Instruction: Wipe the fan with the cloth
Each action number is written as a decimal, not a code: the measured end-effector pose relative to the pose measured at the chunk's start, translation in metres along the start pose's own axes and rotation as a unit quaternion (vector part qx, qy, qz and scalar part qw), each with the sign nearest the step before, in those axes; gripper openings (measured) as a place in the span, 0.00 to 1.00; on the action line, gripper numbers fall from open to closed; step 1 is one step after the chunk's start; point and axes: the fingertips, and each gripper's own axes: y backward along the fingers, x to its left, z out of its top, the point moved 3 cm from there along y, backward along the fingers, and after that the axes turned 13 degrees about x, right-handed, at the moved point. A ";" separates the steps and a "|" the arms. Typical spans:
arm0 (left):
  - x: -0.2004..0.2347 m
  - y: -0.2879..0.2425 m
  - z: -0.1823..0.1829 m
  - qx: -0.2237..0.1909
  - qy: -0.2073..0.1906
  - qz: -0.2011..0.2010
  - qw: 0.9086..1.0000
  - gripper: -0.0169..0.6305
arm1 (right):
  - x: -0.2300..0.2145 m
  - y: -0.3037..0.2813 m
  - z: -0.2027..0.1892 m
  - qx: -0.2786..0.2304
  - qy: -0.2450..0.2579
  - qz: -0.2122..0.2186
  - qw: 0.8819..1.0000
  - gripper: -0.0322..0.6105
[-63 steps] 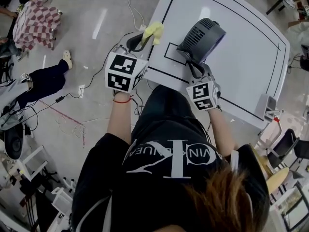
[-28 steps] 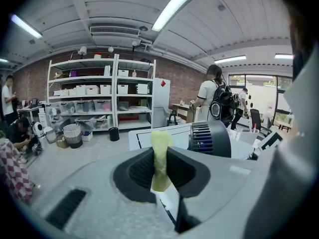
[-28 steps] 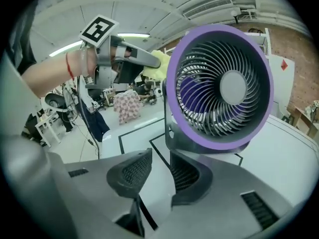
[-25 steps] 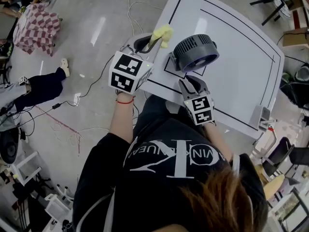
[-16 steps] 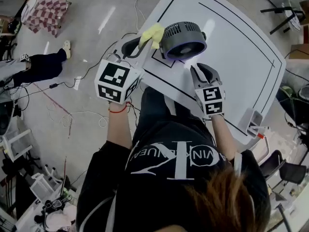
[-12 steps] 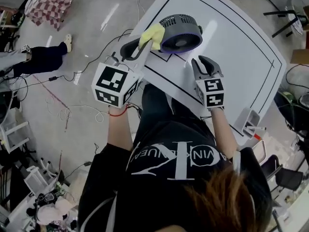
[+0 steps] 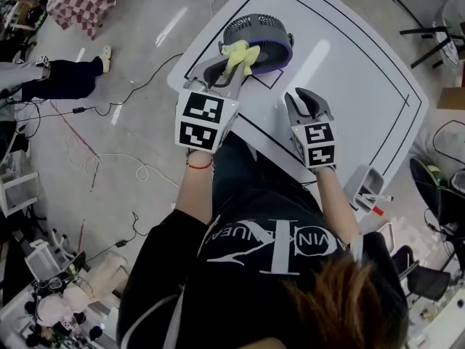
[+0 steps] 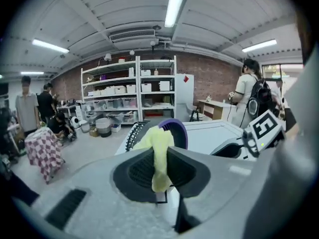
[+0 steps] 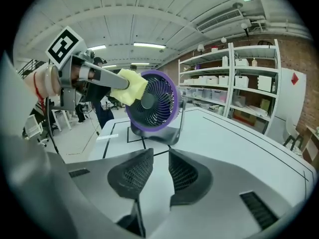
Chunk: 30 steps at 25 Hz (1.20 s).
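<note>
Cloth (image 8: 157,148), pale yellow and bunched, was clenched between the jaws of the left tongs (image 7: 234,62), with one end hanging down between them. The left tongs held the cloth against the front grille of the fan (image 9: 152,101), just beside its hub and inside the purple rim. The fan stood upright on its base near a corner of the white desk (image 7: 356,86), by a black outlined box. The right tongs (image 9: 160,167) hovered over the desk near the fan and pointed toward it, jaws released with a narrow gap and nothing between them.
</note>
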 end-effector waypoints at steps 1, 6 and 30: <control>-0.003 -0.005 0.001 0.006 -0.012 0.015 1.000 0.11 | -0.002 0.001 -0.002 0.000 -0.002 0.001 1.000 0.20; -0.020 -0.027 0.011 0.026 -0.051 0.070 0.996 0.11 | -0.009 0.004 -0.018 0.004 -0.011 0.005 1.000 0.20; -0.073 -0.100 -0.003 0.179 -0.296 0.141 0.928 0.11 | -0.015 0.010 -0.043 0.021 -0.042 0.015 0.999 0.20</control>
